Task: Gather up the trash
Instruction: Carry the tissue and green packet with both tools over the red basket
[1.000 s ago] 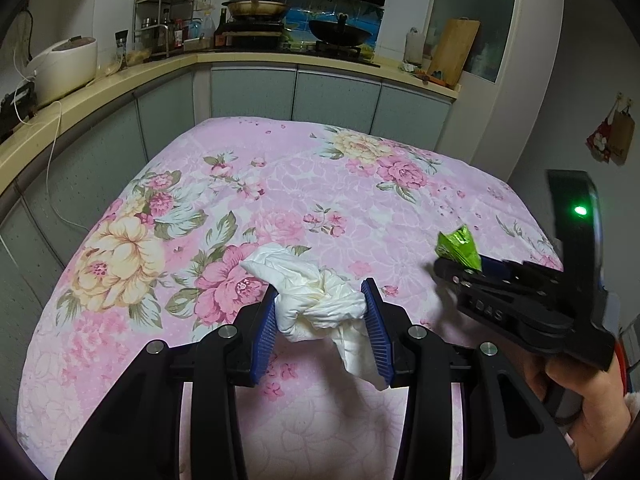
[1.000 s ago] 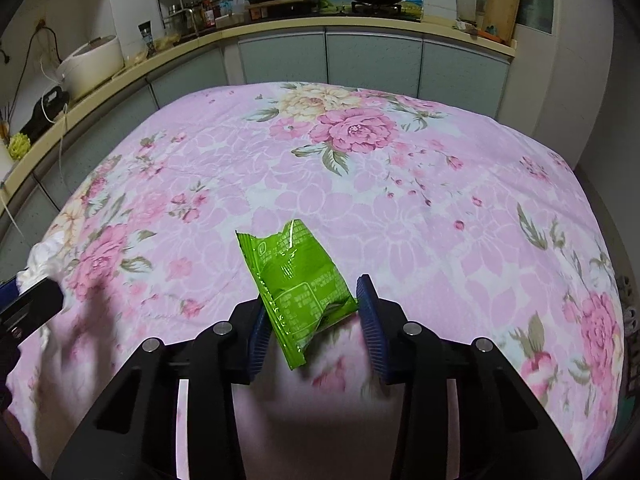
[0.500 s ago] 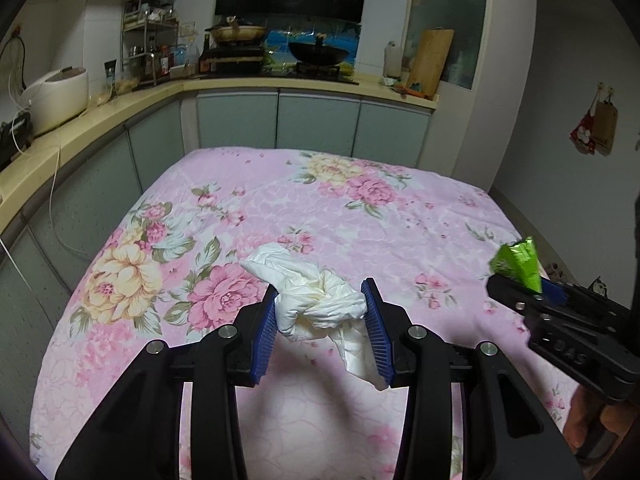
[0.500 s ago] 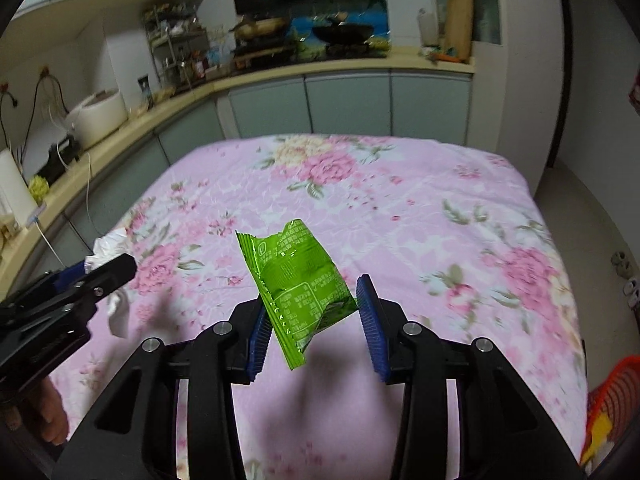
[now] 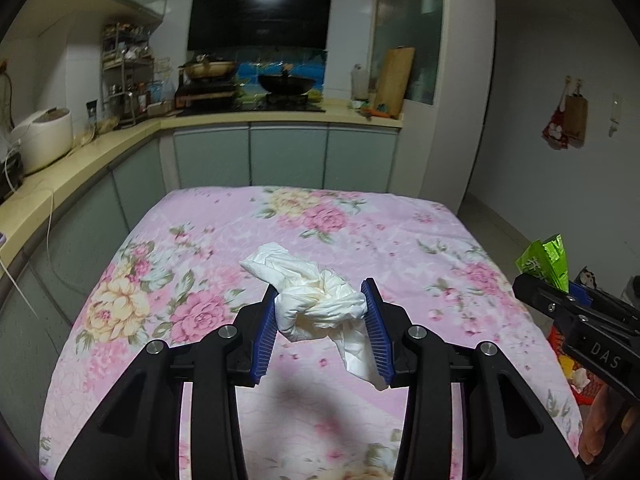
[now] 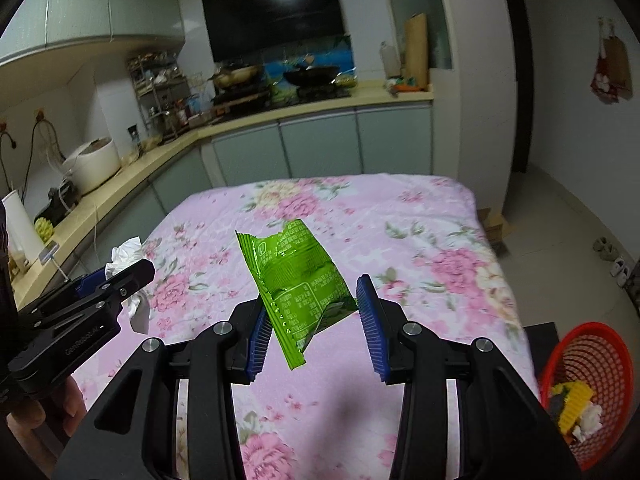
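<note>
Both loads have come up off the flowered tablecloth (image 5: 224,264) in the last second, so pickup looks done and only the drop remains. My tongs tilt downward. The left gripper (image 5: 322,312) pinches the crumpled tissue (image 5: 316,304); the right gripper (image 6: 310,316) pinches the green wrapper (image 6: 296,276). The red basket (image 6: 600,356) waits at four o'clock in the right view.
</note>
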Demonstrator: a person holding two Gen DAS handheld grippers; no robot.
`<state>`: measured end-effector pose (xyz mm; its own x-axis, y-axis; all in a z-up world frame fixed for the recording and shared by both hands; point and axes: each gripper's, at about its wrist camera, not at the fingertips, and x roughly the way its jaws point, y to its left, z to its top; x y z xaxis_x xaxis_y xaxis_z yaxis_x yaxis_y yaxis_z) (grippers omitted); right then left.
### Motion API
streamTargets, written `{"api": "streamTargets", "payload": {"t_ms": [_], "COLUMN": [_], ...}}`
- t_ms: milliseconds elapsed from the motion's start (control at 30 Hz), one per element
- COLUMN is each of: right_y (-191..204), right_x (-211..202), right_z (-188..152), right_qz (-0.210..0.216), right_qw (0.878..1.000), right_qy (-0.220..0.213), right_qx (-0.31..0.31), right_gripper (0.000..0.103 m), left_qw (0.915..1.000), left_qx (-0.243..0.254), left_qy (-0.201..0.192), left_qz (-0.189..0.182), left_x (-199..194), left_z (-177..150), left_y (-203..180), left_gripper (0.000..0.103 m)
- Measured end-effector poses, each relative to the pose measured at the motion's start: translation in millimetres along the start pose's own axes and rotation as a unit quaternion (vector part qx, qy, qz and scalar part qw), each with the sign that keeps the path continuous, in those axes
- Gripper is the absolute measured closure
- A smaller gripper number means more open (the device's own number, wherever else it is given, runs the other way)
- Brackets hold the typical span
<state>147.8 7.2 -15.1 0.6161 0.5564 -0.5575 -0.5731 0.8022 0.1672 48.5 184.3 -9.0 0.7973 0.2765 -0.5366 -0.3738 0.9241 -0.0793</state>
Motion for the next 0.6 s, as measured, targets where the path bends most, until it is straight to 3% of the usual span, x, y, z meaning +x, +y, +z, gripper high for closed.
{"api": "streamTargets", "payload": {"t_ms": [333, 600], "right_y": [-48, -98], "right_x": [-48, -82], "right_z": [-2, -9], "right_qz": [-0.054, -0.118], "right_qw": [0.997, 0.989], "right_qy": [-0.031, -0.048], "right_qx": [0.035, 0.069], "right_gripper": [0.063, 0.063], "left_qw": [0.9972, 0.9859], "left_qx": [0.045, 0.091], "left_qy": [-0.01, 0.004], "left_qz": [-0.058, -0.14], "left_x": [-7, 5], "left_z": [4, 3], "left_y": [-57, -128], "left_gripper": [0.064, 0.064]}}
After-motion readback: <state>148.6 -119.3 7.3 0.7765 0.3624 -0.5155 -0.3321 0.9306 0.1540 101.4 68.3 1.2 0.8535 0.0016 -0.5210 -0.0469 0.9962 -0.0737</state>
